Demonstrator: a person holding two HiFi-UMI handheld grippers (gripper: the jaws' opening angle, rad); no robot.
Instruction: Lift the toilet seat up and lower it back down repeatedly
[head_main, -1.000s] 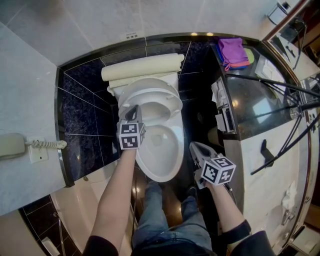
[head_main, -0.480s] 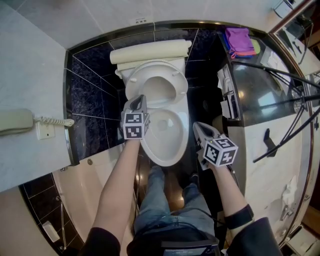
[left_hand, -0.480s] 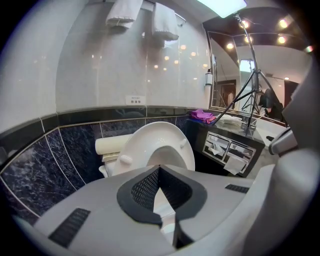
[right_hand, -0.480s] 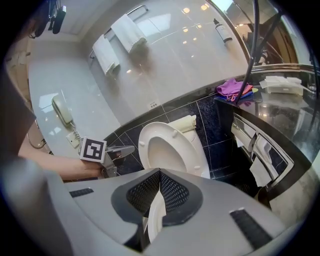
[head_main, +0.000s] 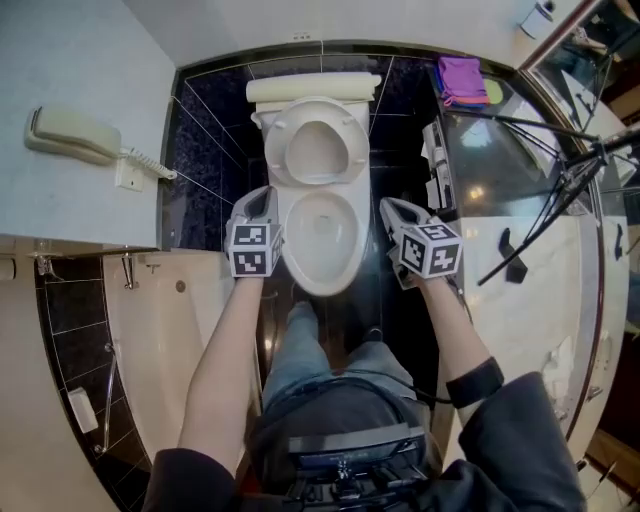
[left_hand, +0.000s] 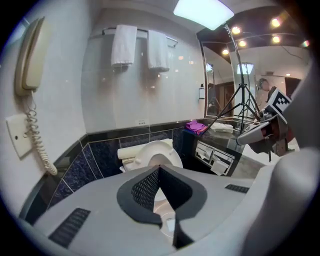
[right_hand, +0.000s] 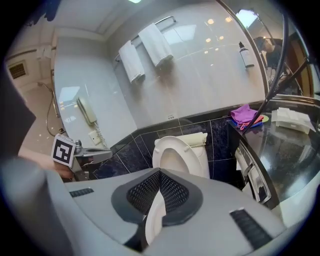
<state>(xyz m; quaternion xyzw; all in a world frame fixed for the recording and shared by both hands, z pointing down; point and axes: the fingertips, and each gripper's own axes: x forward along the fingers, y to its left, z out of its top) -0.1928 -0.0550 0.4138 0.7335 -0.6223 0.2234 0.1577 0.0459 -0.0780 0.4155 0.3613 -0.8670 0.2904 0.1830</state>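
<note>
Ahead of the left gripper (head_main: 258, 205) and right gripper (head_main: 392, 208), both clenched on nothing, the toilet seat (head_main: 318, 150) stands raised against the tank. Bowl (head_main: 320, 235) lies between them. Wall phone (head_main: 70, 135) hangs left. The counter (head_main: 500, 170), at the right, is partly cut off.

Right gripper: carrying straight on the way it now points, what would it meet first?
Probably the raised toilet seat, which sits just beyond the right gripper's closed tips, though depth is hard to judge.
</note>
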